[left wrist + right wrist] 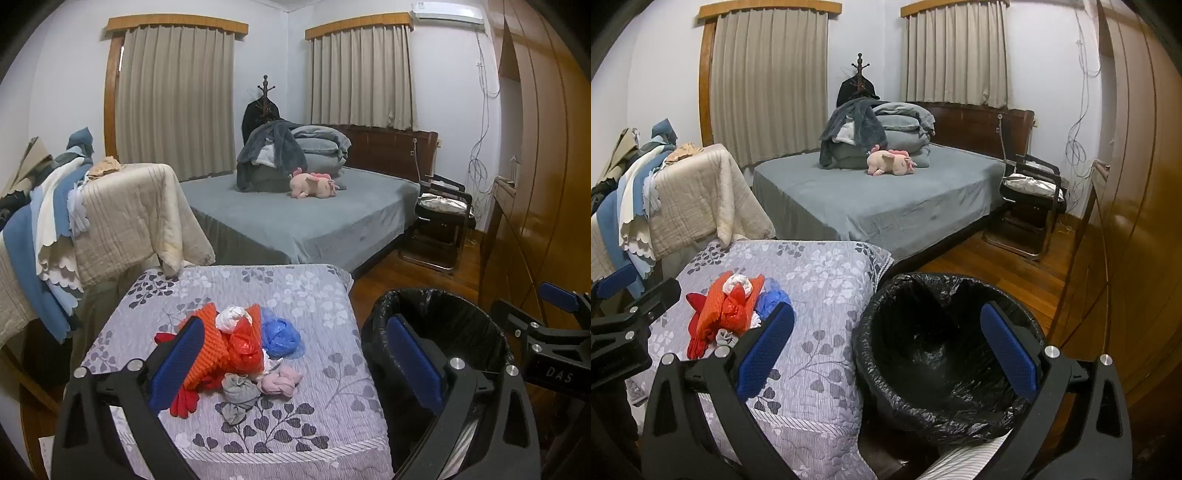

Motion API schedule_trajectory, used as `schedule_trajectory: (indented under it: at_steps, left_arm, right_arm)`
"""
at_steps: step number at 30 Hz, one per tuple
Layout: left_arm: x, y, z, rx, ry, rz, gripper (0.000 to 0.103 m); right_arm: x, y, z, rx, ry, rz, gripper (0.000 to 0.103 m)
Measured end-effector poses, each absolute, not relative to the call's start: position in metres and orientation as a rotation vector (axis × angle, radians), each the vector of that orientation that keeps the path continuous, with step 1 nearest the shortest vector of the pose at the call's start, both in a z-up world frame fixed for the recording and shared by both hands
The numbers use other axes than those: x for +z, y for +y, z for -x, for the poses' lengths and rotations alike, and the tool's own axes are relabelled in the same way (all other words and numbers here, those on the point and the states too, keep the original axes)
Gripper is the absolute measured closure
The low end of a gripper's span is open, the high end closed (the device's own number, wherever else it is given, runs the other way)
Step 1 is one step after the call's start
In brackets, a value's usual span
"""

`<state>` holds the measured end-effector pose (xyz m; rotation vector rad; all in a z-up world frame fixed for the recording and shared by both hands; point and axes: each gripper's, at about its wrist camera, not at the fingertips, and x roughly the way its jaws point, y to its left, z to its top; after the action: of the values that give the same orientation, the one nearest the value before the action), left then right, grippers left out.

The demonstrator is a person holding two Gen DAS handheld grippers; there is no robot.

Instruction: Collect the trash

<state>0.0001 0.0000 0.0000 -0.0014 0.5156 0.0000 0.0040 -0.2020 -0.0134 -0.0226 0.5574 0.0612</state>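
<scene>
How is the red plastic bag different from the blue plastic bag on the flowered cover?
The red plastic bag lies in the middle of the pile, against the orange knitted piece; the blue plastic bag lies at the pile's right edge, nearer the bin. The red one looks shiny, the blue one paler and duller. Both are crumpled into balls.

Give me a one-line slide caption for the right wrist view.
Open right tongs hover over the black-lined trash bin, beside the pile of crumpled bags and clothes on the floral quilt.
</scene>
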Motion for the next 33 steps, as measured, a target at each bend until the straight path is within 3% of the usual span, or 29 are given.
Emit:
schedule_trajectory:
  at_steps: [33]
  left_arm:
    - [-0.0001,0.0004,-0.0002,0.000,0.521,0.004,0.006]
  right_arm:
    - [-0.0154,-0.2011,-0.0058,0.064,0.564,0.022,0.005]
